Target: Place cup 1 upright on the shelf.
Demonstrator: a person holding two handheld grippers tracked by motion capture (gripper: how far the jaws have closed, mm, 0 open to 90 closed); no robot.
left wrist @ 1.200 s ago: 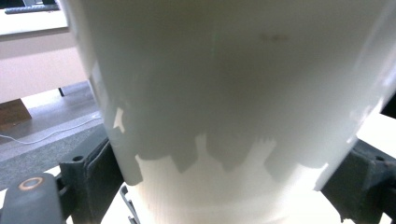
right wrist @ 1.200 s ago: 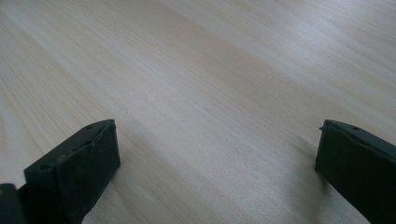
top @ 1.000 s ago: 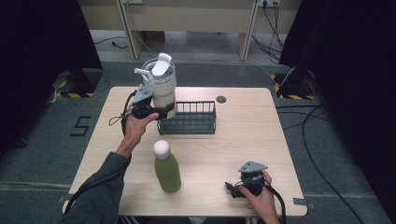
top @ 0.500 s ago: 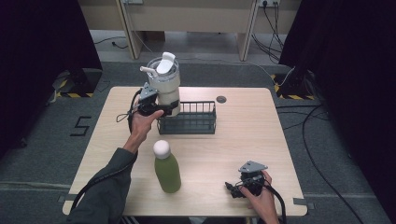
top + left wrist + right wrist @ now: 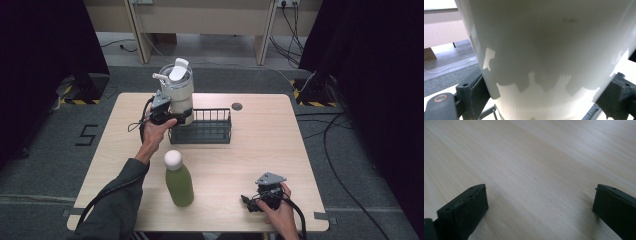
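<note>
Above the wire basket's [image 5: 202, 127] left end, a tall white lidded tumbler [image 5: 177, 92], upright, clamped in the left claw [image 5: 170, 116].

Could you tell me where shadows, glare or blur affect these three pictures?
High view: even light, sharp. Left gripper view: the white tumbler is soft-focused, jagged shadows across it, bright glare low down. Right gripper view: the table blurs with distance, with soft shadows beside the jaws.

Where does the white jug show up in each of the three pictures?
High view: the white jug stands upper left of centre, at the wire basket's left end, in the left gripper.
Left gripper view: the jug's wall spans the picture between both jaws.
Right gripper view: no jug.
Shared landmark: the wooden table.
</note>
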